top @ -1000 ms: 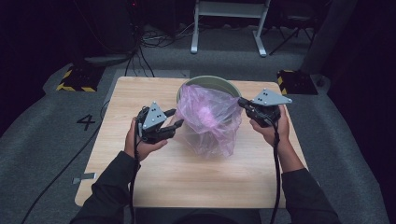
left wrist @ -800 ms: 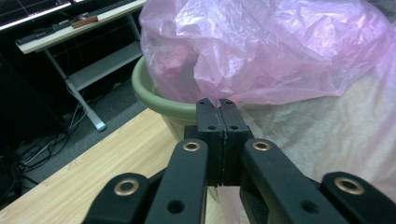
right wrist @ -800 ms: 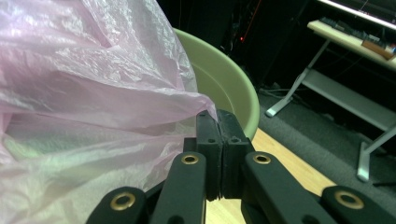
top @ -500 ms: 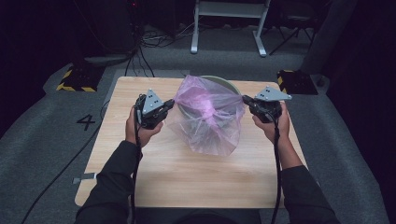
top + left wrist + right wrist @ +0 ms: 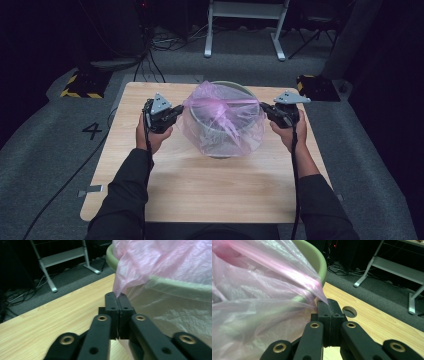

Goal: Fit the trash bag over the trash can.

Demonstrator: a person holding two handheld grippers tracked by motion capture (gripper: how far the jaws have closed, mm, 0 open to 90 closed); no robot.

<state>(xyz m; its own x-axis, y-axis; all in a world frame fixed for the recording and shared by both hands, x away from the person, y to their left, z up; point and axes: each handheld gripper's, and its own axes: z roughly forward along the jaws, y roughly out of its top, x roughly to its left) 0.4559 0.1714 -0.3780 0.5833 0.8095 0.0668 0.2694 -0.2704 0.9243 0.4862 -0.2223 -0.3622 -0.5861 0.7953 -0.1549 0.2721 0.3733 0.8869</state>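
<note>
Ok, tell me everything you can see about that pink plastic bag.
The pink plastic bag is thin, see-through and crinkled. It is stretched wide over the mouth of the pale green bin on the wooden table and drapes down the bin's outside. The left gripper pinches one edge with shut jaws, the right gripper the opposite edge, pulling it taut between them. A darker pink band runs across its top.

the high view looked forward and down on the whole table (image 5: 210, 195). each gripper view sat close behind its own fingers, facing the pink bag (image 5: 162, 262) from opposite sides; all shared it.
</note>
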